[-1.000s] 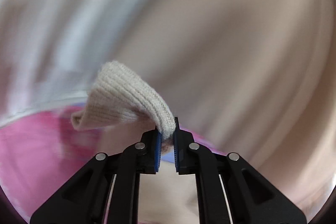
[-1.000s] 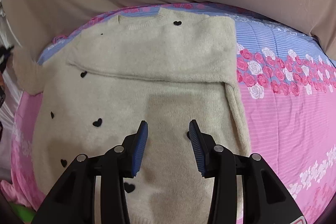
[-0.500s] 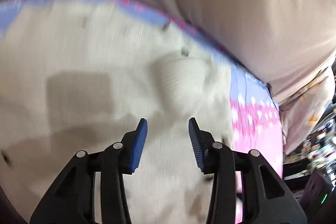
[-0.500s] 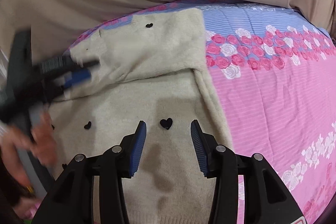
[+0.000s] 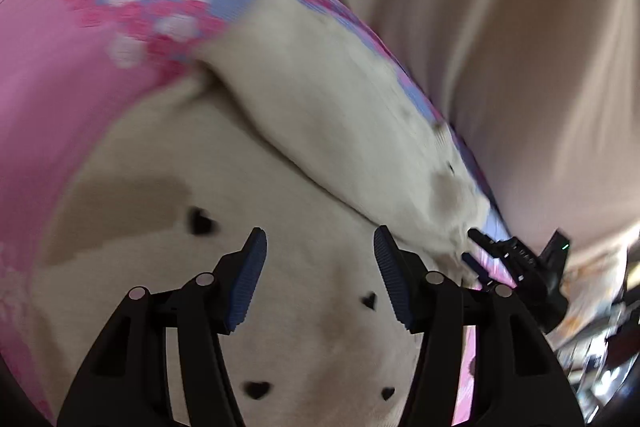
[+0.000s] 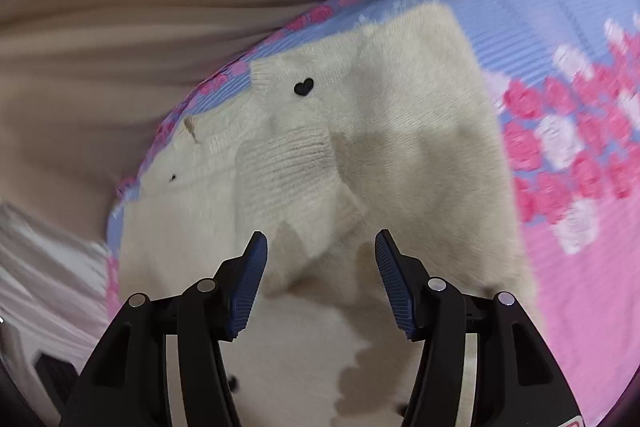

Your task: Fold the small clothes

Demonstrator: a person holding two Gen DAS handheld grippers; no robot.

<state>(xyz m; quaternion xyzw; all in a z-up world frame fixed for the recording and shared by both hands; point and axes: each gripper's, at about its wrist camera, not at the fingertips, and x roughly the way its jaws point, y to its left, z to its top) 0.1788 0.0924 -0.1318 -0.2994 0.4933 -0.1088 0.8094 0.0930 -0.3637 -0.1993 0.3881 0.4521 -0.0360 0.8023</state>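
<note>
My left gripper [image 5: 320,263] hangs with fingers [image 5: 249,277] spread wide, gripping nothing; my right gripper [image 6: 320,263] likewise (its black tip shows at the left view's edge).

place: home bedroom | evidence: bed under pink-and-blue rose-print cotton sheet [image 6: 592,267] | beige fabric drape [image 6: 120,27] behind the bed

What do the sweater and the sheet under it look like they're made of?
Sweater: cream knit, probably wool or acrylic; fuzzy nap, ribbed cuff and neckline, small black hearts. Sheet: thin woven print, likely cotton or a blend, matte, fine stripes under pink and white roses. Motion blur leaves the fibres open.
</note>
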